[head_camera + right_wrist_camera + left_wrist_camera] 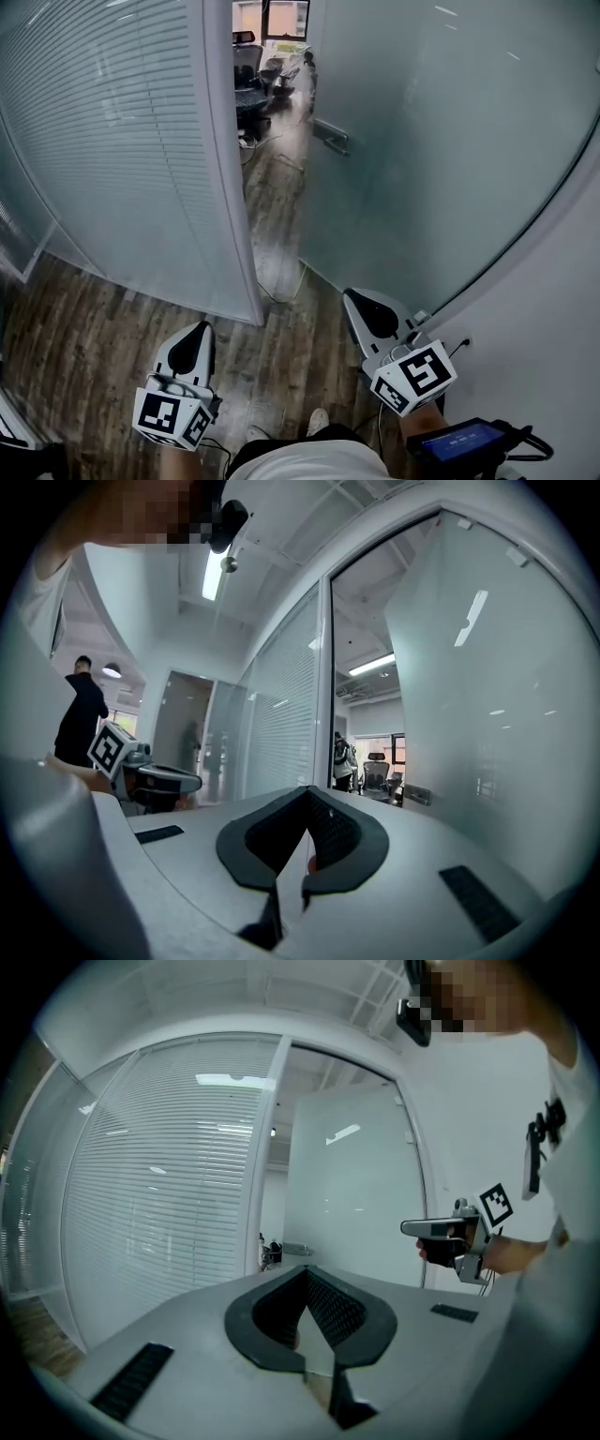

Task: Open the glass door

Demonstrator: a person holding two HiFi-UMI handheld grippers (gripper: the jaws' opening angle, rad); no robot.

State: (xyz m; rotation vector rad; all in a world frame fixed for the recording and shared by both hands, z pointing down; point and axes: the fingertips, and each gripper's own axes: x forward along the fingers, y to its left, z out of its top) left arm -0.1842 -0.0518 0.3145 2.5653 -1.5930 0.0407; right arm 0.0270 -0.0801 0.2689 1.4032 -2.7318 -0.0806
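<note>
The glass door (441, 141) stands open, swung inward on the right side of the doorway, with its frosted pane angled away from the frame post (230, 159); its free edge is well apart from that post, and the gap between them shows the room beyond. A metal handle (330, 138) sits on the door near that free edge. It also shows in the right gripper view (417, 796) and, small, in the left gripper view (296, 1249). Left of the post runs a fixed glass wall (112, 141) backed with slatted blinds; it curves off toward the left edge of the wood floor (84, 328).

The left gripper (197, 337) is held low over the floor in front of the glass wall, just left of the post's foot; its jaws are pressed together with nothing between them, as its own view (307, 1283) shows. The right gripper (361, 305) is held near the foot of the door, close to the pane and not touching the handle; its jaws are likewise together and empty (307, 803). Each gripper shows in the other's view, held level beside it (441, 1230) (169, 780).

Through the doorway stand office chairs (246, 61), and a person (344, 758) is on their feet beside them. A white wall (553, 328) meets the door's right side; below it, by the right wrist, is a small device (459, 439) with a lit blue screen.
</note>
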